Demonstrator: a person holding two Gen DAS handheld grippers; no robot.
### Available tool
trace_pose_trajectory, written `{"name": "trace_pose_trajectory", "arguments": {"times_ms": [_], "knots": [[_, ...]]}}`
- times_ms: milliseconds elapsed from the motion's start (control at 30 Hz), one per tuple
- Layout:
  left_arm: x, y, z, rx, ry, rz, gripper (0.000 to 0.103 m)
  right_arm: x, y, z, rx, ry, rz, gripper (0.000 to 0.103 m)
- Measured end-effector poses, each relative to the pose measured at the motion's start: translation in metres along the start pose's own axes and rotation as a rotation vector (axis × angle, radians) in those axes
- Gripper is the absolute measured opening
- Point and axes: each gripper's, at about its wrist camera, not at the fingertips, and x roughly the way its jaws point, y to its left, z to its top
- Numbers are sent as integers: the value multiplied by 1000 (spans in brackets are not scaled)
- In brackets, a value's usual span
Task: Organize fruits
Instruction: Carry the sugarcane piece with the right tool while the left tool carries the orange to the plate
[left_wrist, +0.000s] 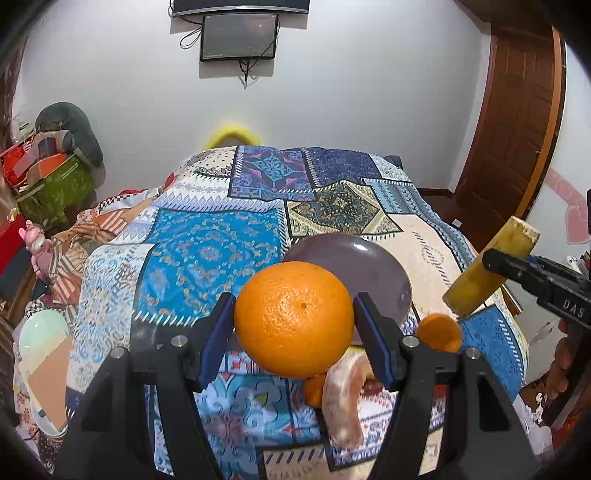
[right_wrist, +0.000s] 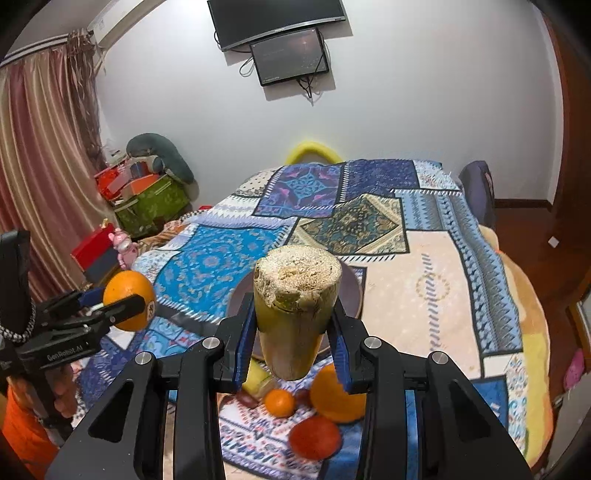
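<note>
My left gripper (left_wrist: 294, 321) is shut on a large orange (left_wrist: 293, 319) and holds it above the bed, just in front of a grey-purple plate (left_wrist: 369, 266). It also shows in the right wrist view (right_wrist: 129, 301). My right gripper (right_wrist: 293, 339) is shut on a thick yellow-green stalk piece with a rough cut end (right_wrist: 295, 302), held over the plate (right_wrist: 351, 291). In the left wrist view the stalk piece (left_wrist: 480, 273) is at the right. Loose on the bedspread lie a pomelo segment (left_wrist: 343, 398), small oranges (right_wrist: 279, 402), an orange (right_wrist: 336, 398) and a red fruit (right_wrist: 314, 437).
The patchwork bedspread (left_wrist: 207, 258) covers a bed that falls away on the left and right. Boxes and bags (right_wrist: 147, 195) are piled at the far left by a curtain. A wooden door (left_wrist: 517, 129) is on the right, screens (right_wrist: 288, 55) on the back wall.
</note>
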Motion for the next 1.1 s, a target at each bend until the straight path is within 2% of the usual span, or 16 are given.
{"name": "trace_pose_trajectory", "arguments": {"times_ms": [167,400,733,867,1100], "knots": [[23,-3,11,12,2,7,65,17,-9,4,-12,24,-7,34],[65,0,20,9,52,-5,65,54,-21,11,-45,83,-26,34],[136,-3,15,51,181,-25,65,98,-23,13,-132,197,-20,34],[152,0,12,51,205,-32,65,113,-23,12,-150,231,-10,34],[169,3,17,40,213,-31,65,135,-22,18,-175,241,-2,33]]}}
